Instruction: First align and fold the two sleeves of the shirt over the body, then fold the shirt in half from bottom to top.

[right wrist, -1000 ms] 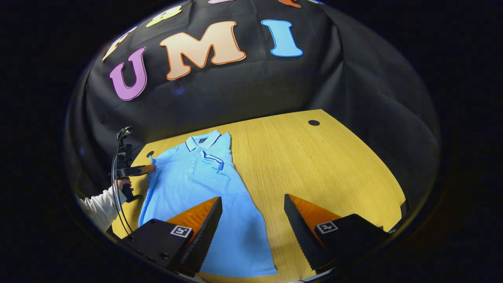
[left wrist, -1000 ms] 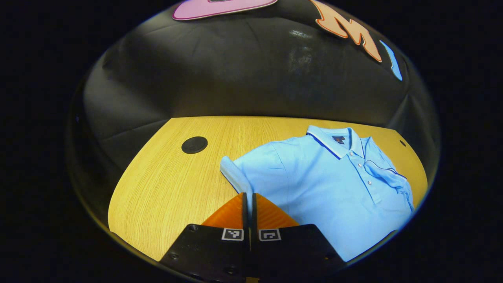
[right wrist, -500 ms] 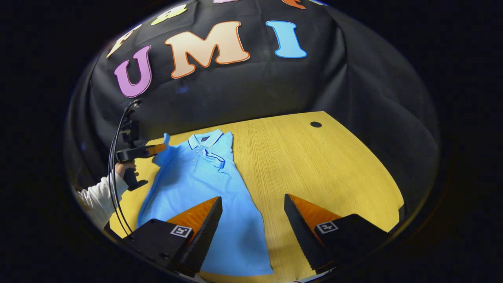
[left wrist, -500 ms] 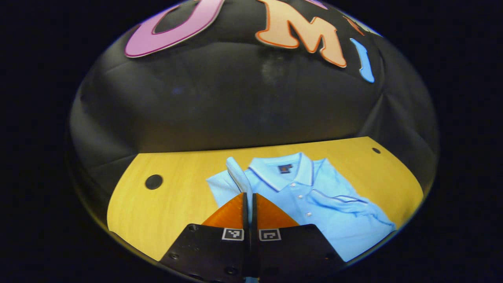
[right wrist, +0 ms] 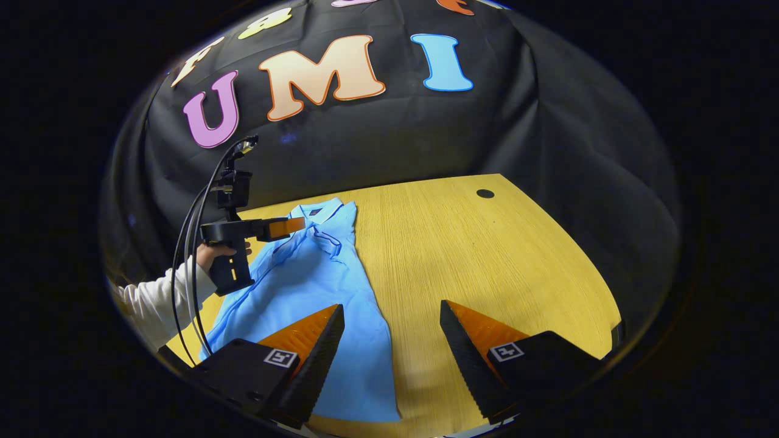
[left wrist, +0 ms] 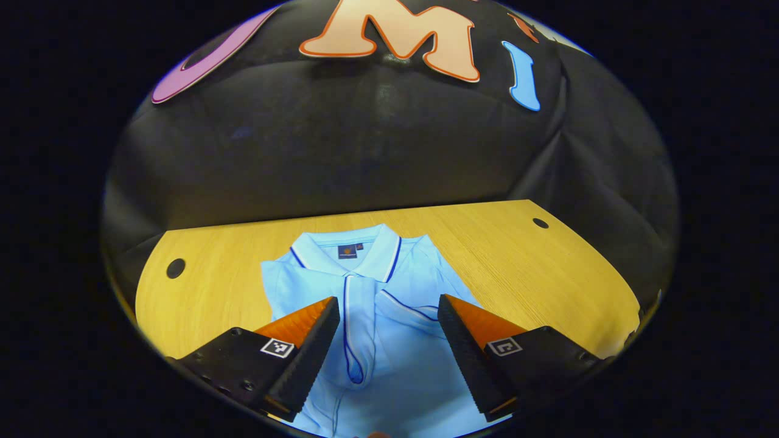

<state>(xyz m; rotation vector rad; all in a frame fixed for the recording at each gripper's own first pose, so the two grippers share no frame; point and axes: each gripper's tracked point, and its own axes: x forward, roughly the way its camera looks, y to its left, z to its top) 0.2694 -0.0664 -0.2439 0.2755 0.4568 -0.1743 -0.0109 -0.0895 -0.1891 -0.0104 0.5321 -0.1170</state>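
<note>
— Where's the shirt [left wrist: 389, 340]?
— Flat on the counter [left wrist: 523, 261], collar [left wrist: 347, 249] toward the wall — both sleeves [left wrist: 356, 328] lie folded over its chest.
— And the left tongs [left wrist: 388, 347]?
— Released, fingers spread wide just above the chest, gripping nothing.
— The right tongs [right wrist: 392, 353]?
— Also parted and empty, over the shirt's lower edge and bare counter. A hand [right wrist: 213, 254] in a white sleeve holds the left tool.
</note>
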